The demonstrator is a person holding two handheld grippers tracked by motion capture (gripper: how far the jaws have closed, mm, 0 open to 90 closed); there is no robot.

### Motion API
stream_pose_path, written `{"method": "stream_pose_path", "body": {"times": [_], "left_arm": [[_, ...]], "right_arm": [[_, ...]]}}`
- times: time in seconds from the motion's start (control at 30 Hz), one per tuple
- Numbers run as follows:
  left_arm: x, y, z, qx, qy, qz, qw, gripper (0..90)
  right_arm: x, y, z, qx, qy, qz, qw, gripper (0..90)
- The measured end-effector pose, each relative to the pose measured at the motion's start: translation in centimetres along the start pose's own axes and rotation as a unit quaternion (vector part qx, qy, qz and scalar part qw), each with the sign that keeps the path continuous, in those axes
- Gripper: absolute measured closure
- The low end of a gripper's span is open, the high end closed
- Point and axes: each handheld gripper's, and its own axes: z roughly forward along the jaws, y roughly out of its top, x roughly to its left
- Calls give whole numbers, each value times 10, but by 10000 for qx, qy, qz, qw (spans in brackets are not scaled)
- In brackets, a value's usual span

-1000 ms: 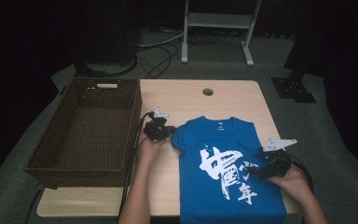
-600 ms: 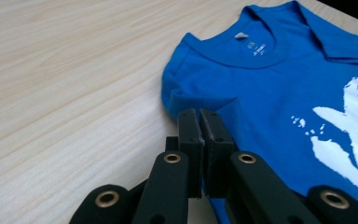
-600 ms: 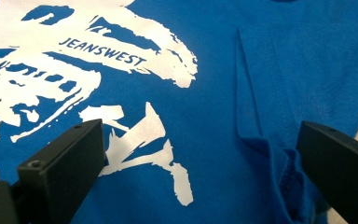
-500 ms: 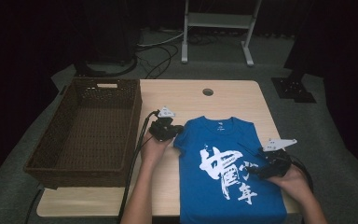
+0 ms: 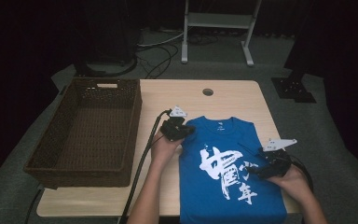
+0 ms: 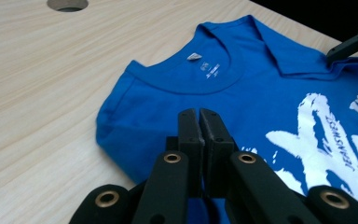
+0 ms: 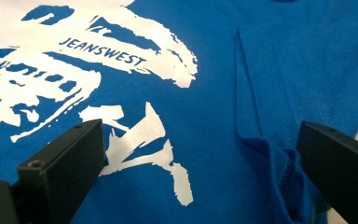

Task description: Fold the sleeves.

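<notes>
Blue T-shirt (image 5: 228,172) lies flat, front up, on the wooden worktop (image 5: 168,98), white brush-style print (image 5: 226,175) showing, collar (image 6: 186,77) toward the far edge. Sleeves look folded in over the body; a folded sleeve edge (image 7: 279,158) shows bunched in the right gripper view. Lower hem hangs at the near edge of the worktop.

Left hand-held gripper (image 5: 182,133) sits at the shirt's left shoulder corner, just left of the collar. In the left gripper view its two black jaws are pressed together with no cloth between them, hovering over the shoulder area (image 6: 121,121). Closed, gripping nothing. Black cable (image 5: 142,163) trails from it toward the near edge, left of the shirt.

Right hand-held gripper (image 5: 265,163) rests over the shirt's right edge, beside the print. In its own view the jaws stand wide apart, print and the folded sleeve between them, pads not pressing on fabric. Open. Its tip (image 6: 349,44) also shows far right of the collar in the left gripper view.

Dark woven basket (image 5: 88,135) stands left of the shirt, well apart from it, at the worktop's left side. Round cable hole (image 5: 208,92) is beyond the collar. White metal stand (image 5: 219,23) is on the floor behind the worktop.
</notes>
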Motion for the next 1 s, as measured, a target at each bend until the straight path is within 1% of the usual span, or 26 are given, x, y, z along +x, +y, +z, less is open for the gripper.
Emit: {"method": "stream_pose_path", "body": {"times": [0.07,0.1,0.23,0.3,0.47,0.63,0.73,0.83,0.9,0.93,1.0], "left_arm": [[-2,2,3,-44,-43,-12,10000,881],[-3,3,4,-38,-62,12,10000,881],[-6,5,12,-61,-151,2,9999,881],[-8,5,15,-76,-223,-34,9997,880],[-10,5,22,-33,-299,-38,9995,877],[-10,5,27,-64,-408,-92,9991,872],[-12,5,31,-55,-430,-77,9990,858],[-13,5,34,-62,-463,-74,9989,803],[-13,4,35,-61,-456,-115,9989,716],[-12,4,35,-51,-472,-141,9988,691],[-12,3,35,-26,-443,-158,9989,611]], "right_arm": [[0,0,0,-1,0,-1,10000,18],[0,0,0,-1,0,-2,10000,18],[0,0,0,0,0,-2,10000,18],[0,0,0,-1,0,-2,10000,18],[0,0,0,1,-1,-7,10000,18],[0,0,0,1,0,-8,10000,18],[0,0,0,1,0,-7,10000,18],[0,0,0,1,0,-8,10000,18],[0,0,0,1,0,-8,10000,18],[0,0,0,1,0,-8,10000,18],[0,0,0,1,1,-9,10000,18]]}}
